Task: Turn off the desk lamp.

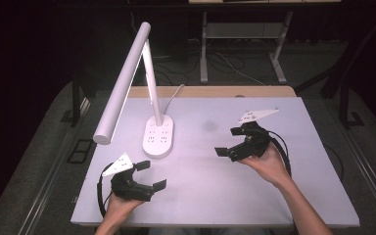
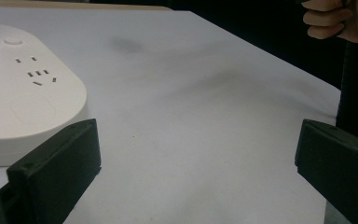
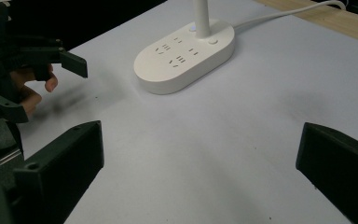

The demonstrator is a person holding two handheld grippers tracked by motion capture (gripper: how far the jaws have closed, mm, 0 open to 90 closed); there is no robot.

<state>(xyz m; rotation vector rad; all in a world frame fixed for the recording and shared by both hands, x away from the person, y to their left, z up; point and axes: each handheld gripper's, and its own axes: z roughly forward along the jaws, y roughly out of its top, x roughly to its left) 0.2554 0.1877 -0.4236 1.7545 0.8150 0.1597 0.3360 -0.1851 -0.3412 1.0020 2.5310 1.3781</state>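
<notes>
The left gripper (image 1: 151, 175) lay nearest the camera in the high view, at the near left of the worktop (image 1: 210, 196), held from below by the left hand (image 1: 120, 208). Its fingers (image 1: 160, 185) were released and spread wide, with nothing between them. In the left gripper view the same gripper (image 2: 198, 158) showed its two black jaws far apart over bare white surface, the left jaw just beside the near edge of the lamp base (image 2: 23, 107).

The right gripper (image 1: 231, 142) sat across the worktop on the right, well apart from the left one, gripped by the right hand (image 1: 269, 164). Its fingers (image 1: 221, 152) were also released, pointing left toward the lamp base (image 1: 158, 137), and empty. A grey three-cornered plate (image 1: 257, 115) topped it; a similar plate (image 1: 118, 163) topped the left gripper.

In the right gripper view the gripper (image 3: 200, 158) had its jaws wide apart, the worktop (image 3: 242, 121) bare between them. Farther off stood the lamp base (image 3: 186, 58), an oval white block with socket holes on top, its stem (image 3: 201, 16) rising upright near the far end and a white cable (image 3: 284, 14) trailing away. The left gripper (image 3: 42, 79) showed at the left edge.

The lamp (image 1: 125, 81) stood at the rear left of the worktop, its long white head (image 1: 122, 83) slanting down toward the near left.
</notes>
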